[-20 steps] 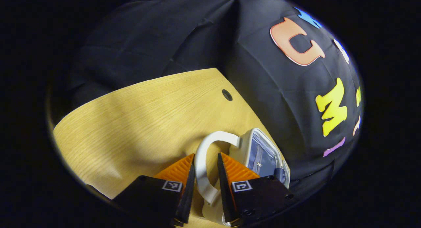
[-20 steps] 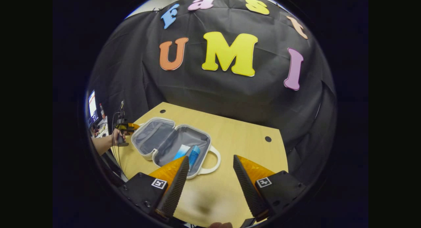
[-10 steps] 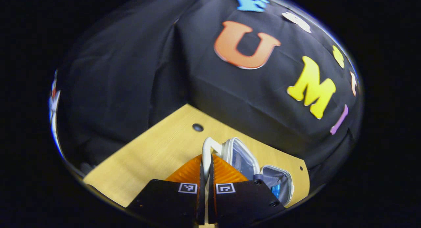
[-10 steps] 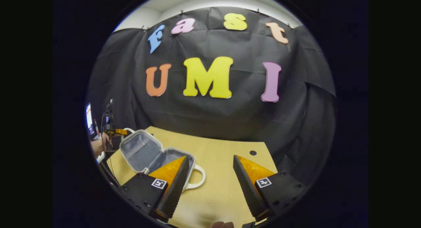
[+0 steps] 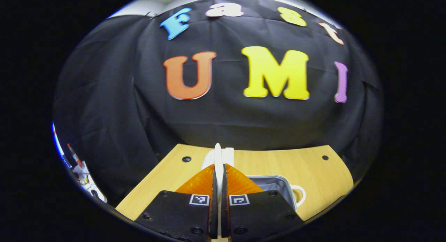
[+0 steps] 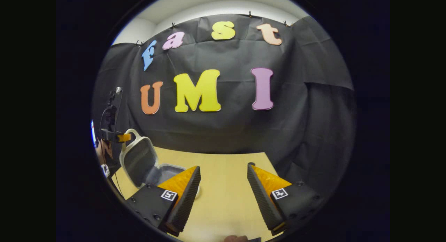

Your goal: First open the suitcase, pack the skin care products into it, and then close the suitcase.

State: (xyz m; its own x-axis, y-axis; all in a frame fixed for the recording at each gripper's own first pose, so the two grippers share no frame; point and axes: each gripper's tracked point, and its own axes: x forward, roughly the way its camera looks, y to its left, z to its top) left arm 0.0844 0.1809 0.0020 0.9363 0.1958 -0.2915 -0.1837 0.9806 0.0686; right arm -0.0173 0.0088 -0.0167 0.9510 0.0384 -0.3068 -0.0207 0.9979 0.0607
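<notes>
Left gripper view shows the left tongs [image 5: 218, 172] pinched on the thin white handle [image 5: 218, 154] of the suitcase lid — the fingers are pressed together with only that strip between them. Right gripper view shows the same grip from farther off: the lid [image 6: 136, 160] stands tilted up on its hinge at the left edge of the table [image 6: 223, 186], with the other tongs on its handle at the top and a hand [image 6: 104, 149] behind them.

The suitcase base [image 5: 273, 184] lies open on the table just right of the left tongs, its own handle [image 5: 299, 193] sticking out toward the right. Whether the skin care products are inside cannot be told from either view.

The main risk, as I judge it, is the handle slipping out of so narrow a pinch — the lid would then drop either way, slamming shut or falling back open. Swinging it down crooked could also leave the rim misaligned, or push the light base along the table.

The right tongs [image 6: 223, 174] hang apart over bare table, holding nothing and steadying nothing. Nothing stands in the lid's path. A hole [image 5: 186, 159] in the table sits well clear.
</notes>
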